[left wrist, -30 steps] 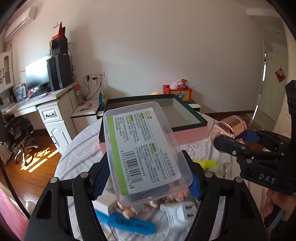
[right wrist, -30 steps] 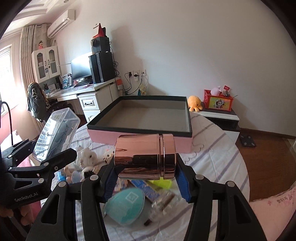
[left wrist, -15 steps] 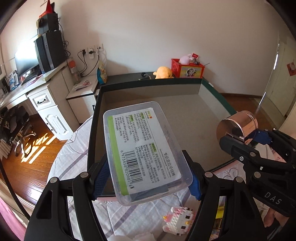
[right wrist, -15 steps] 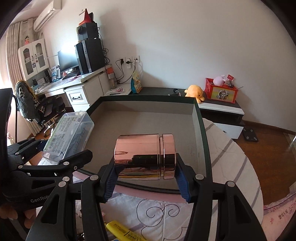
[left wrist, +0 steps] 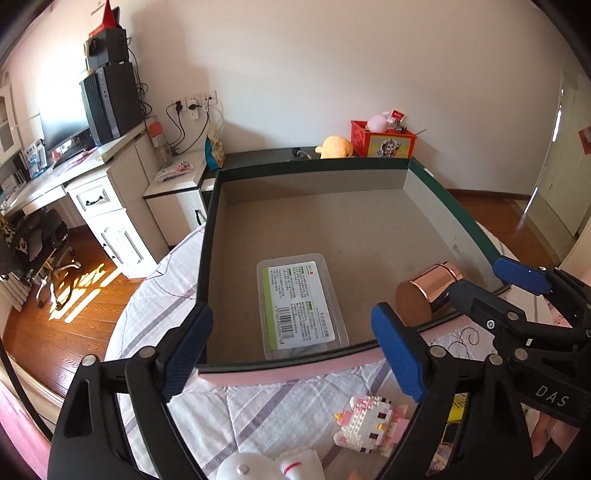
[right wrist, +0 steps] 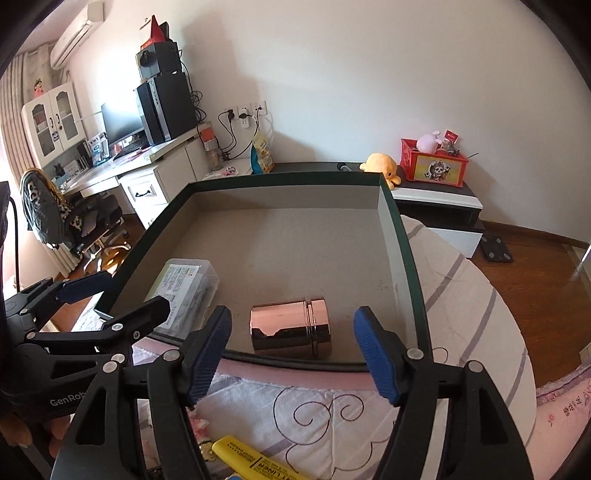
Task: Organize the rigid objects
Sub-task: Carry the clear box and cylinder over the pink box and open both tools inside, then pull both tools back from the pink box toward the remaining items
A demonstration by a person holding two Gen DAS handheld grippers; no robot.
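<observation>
both fingers just opened, dropping plastic case (left wrist: 301, 301) and copper canister (right wrist: 290, 329) into box (left wrist: 369, 229).

I see a plain white wall (right wrist: 369, 74), a wooden floor (left wrist: 74, 295) with sun patches, a white desk (right wrist: 147, 173) bearing a monitor (right wrist: 118, 125) and speakers (right wrist: 166, 107), an air conditioner (right wrist: 74, 33), and a cabinet (right wrist: 51, 118).

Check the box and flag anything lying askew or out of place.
Only the rose-gold canister stands out: it lies on its side near the box's front wall. The clear plastic case lies flat, label up, beside it. Nothing spilled or damaged.
</observation>
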